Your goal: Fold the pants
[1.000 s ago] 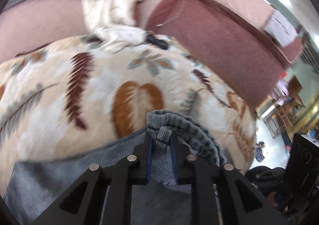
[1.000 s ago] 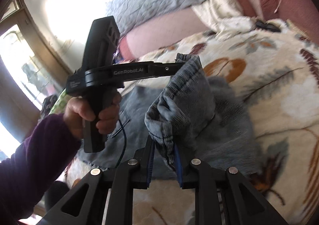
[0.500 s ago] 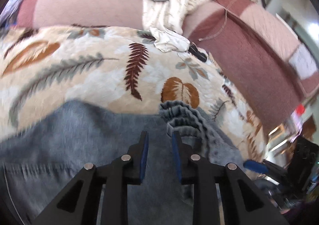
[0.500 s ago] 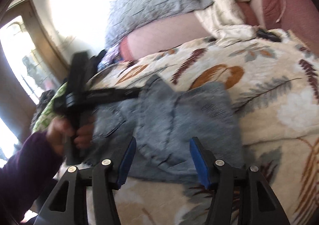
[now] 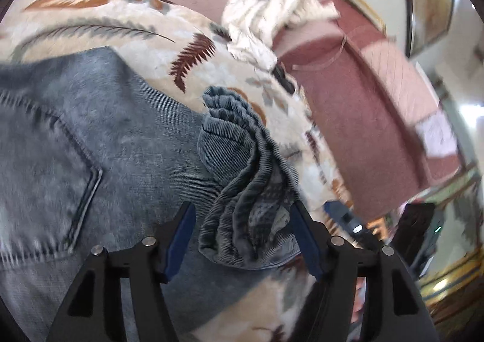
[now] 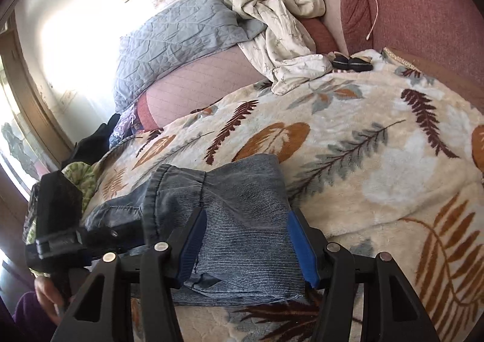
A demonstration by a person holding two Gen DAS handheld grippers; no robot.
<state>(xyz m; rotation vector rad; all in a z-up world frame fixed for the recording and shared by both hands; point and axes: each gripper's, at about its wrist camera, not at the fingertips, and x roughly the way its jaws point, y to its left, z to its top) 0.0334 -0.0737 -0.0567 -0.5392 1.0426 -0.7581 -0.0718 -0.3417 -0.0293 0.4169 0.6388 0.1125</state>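
Note:
Blue denim pants (image 5: 99, 142) lie folded on a leaf-patterned blanket (image 5: 127, 36). In the left wrist view the bunched hem end (image 5: 239, 184) rests on top of the pants, between the fingers of my open left gripper (image 5: 246, 239), which holds nothing. In the right wrist view the folded pants (image 6: 236, 215) lie flat on the blanket (image 6: 378, 160), and my right gripper (image 6: 246, 246) is open just above them, empty. The left gripper (image 6: 57, 221) shows at the left edge of that view, low beside the pants.
A pink sofa back (image 6: 423, 9) and cushion (image 6: 196, 84) border the blanket. A grey quilt (image 6: 175, 36), a crumpled cream cloth (image 6: 281, 36) and small dark objects (image 6: 352, 63) lie at the back. A white cord (image 6: 372, 3) hangs on the sofa.
Both grippers held the hem end lifted a second ago. Both opened and let it go; the pants now lie folded on the blanket, and both grippers have dropped lower over them.

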